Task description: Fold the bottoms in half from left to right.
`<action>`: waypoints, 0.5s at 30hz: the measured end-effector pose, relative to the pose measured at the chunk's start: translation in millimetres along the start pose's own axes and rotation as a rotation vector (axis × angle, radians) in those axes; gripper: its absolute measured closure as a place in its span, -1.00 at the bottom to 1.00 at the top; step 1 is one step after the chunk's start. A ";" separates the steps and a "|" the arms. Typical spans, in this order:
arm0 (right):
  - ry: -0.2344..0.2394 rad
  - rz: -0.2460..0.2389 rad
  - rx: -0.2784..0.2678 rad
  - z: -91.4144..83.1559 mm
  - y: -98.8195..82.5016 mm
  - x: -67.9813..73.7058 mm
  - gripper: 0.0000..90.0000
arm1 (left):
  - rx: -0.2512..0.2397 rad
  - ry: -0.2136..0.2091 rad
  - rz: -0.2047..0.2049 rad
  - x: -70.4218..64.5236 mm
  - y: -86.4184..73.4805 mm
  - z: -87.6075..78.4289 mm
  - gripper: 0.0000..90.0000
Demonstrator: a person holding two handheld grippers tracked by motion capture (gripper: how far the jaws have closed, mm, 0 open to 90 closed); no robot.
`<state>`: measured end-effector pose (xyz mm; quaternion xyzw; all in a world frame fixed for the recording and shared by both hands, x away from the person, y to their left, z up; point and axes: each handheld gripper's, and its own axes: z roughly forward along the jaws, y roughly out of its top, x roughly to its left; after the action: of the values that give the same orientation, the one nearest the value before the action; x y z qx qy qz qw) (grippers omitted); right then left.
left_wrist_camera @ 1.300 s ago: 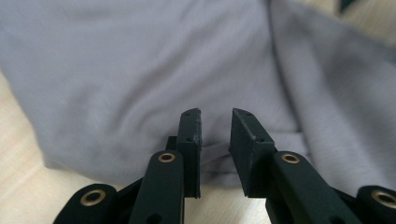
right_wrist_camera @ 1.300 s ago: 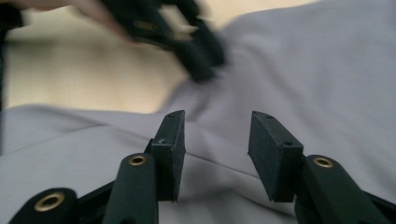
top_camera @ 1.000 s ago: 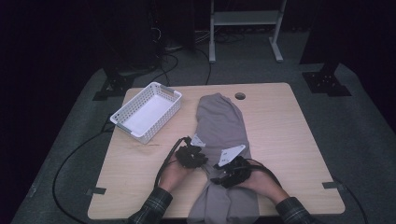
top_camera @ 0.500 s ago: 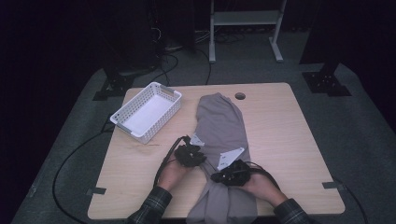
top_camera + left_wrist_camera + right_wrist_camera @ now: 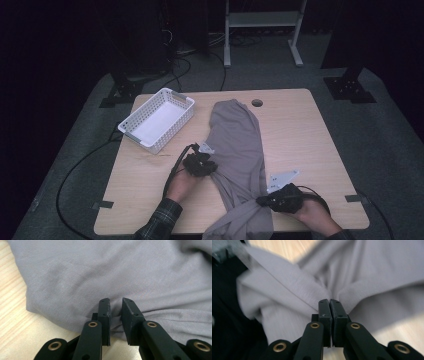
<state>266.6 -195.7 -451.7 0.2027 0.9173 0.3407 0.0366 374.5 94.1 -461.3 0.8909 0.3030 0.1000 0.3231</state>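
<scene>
Grey garment (image 5: 240,150) lay lengthwise down the middle of the desk (image 5: 310,145), its top end near the round hole (image 5: 257,103) by the far edge and its lower end spilling over the near edge. From the high view you could see your left gripper (image 5: 212,167) at the cloth's left edge, about midway along the desk, and your right gripper (image 5: 262,200) near the near edge, at the right side of the bunched lower part, where the fabric was drawn into a narrow waist and a twisted strip ran off toward the near-left. That overhead picture did not settle how the jaws stood; the gripper views did. In the left gripper view your left gripper (image 5: 115,315) had its jaws nearly together with a fold of the garment's (image 5: 125,272) edge pinched between them, bare wood showing to the left. In the right gripper view your right gripper (image 5: 329,306) had just been closing and its jaws stood pressed together on a gathered ridge of the garment (image 5: 294,282), creases fanning out from the tips; that picture was blurred. Only the high view took in the white basket (image 5: 159,120) standing near the far-left corner, well apart from the cloth, and your plaid sleeve (image 5: 160,222) at the near edge.
</scene>
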 end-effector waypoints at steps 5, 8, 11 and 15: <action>-0.006 0.022 0.029 -8.4 -16.7 -4.1 0.96 | 0.000 0.023 -0.005 2.4 -1.2 -0.7 0.71; -0.011 0.030 -0.006 -18.2 -19.4 -4.0 0.92 | 0.000 0.031 -0.004 2.1 -0.7 -0.7 0.70; -0.016 0.038 -0.072 -25.4 -13.2 -6.7 0.66 | -0.005 0.028 -0.004 -2.2 1.0 -2.3 0.68; -0.072 0.045 -0.127 -24.7 -3.5 -13.7 0.55 | -0.060 -0.018 0.010 -13.6 8.4 -10.3 0.66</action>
<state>272.9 -218.6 -436.1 0.2328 0.8870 0.3916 0.0746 363.9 86.1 -447.8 0.8832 0.2925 0.1025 0.3519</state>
